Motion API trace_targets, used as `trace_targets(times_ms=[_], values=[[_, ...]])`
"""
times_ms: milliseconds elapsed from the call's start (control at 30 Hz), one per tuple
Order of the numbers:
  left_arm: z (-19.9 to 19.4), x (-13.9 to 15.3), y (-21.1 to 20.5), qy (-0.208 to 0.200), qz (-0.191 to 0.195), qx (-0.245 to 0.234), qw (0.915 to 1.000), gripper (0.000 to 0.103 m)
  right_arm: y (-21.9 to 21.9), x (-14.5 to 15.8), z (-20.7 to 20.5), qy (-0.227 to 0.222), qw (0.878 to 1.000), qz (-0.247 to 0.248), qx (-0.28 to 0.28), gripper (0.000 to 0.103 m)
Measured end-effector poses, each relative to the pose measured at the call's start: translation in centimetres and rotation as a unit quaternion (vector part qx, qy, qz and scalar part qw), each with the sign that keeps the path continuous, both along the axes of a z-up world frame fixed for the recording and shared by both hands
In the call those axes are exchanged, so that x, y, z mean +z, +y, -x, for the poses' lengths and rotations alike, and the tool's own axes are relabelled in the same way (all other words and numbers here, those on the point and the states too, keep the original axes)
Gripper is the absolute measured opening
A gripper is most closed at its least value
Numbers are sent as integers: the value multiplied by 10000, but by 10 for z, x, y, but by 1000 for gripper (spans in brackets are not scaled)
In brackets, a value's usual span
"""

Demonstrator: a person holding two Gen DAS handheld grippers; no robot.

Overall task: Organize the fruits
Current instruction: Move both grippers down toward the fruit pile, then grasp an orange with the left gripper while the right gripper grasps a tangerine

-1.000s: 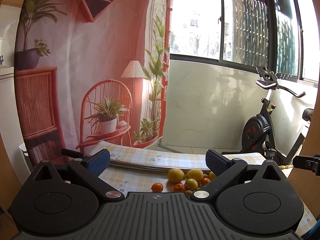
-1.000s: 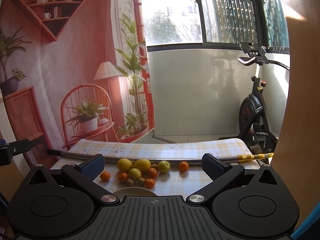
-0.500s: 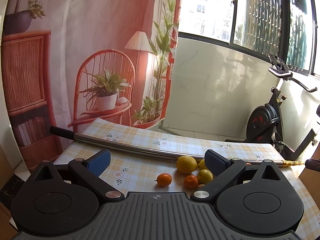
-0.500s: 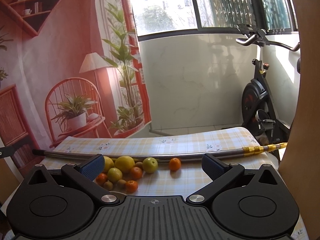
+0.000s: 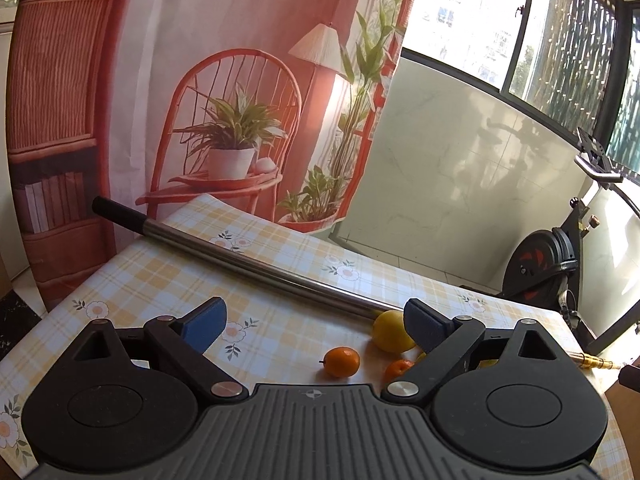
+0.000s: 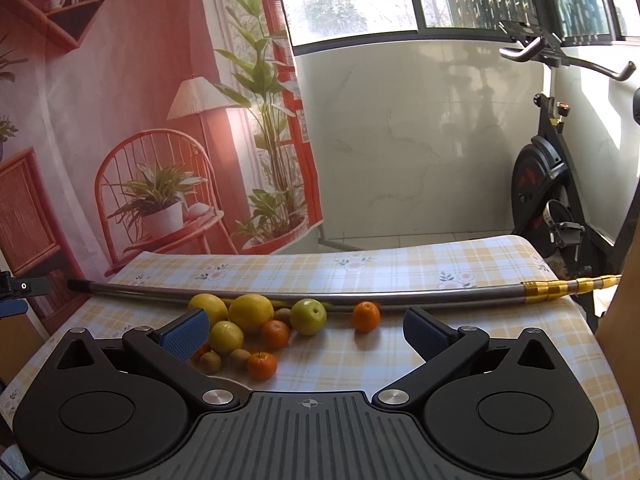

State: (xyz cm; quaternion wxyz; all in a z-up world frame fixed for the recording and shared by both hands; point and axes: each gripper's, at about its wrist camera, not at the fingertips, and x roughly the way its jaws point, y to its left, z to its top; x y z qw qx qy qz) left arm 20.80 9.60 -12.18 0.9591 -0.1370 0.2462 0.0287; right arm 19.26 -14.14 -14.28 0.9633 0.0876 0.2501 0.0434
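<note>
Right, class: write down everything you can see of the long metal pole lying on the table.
The pole is a slim, shiny silver tube lying flat across the checked tablecloth, spanning almost its whole width. One end has a black grip that reaches the left edge; the other carries gold-coloured bands and overhangs the right edge. The fruit sits along its near side, a yellow lemon apparently against it. Neither gripper touches it.
</note>
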Motion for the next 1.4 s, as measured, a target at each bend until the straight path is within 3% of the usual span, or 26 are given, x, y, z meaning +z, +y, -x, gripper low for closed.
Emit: trace_targets(times_ms=[233, 333, 400, 500, 767, 867, 933, 1000, 1233, 1400], values=[[-27, -12, 5, 143, 117, 130, 9997, 97, 0, -13, -25, 261, 9995, 194, -16, 103], [-37, -17, 5, 299, -40, 149, 9994, 98, -2, -19, -32, 275, 9994, 199, -33, 103], [-46, -21, 1, 621, -404, 334, 9967, 98, -3, -22, -36, 319, 9993, 190, 19, 103], [-56, -26, -3, 701, -783, 389, 9937, 98, -2, -27, -41, 388, 9989, 238, 89, 103], [-79, -44, -3, 927, -875, 159, 9917, 97, 0, -40, -54, 587, 9980, 218, 127, 103], [-88, -56, -11, 992, -998, -195, 9899, 90, -4, -44, -58, 654, 9978, 87, 67, 103], [-92, -62, -13, 1021, -930, -473, 9893, 77, -6, -46, -61, 697, 9976, 37, 31, 103], [-99, -70, -15, 1028, -796, -768, 9885, 70, -8, -49, -63, 753, 9971, -38, 36, 103], [-124, -98, -28, 1174, -472, -1493, 9807, 61, -11, -54, -70, 878, 9960, -160, -69, 102], [-138, -119, -32, 1442, -486, -1511, 9767, 55, -10, -57, -74, 974, 9952, -123, -60, 101]])
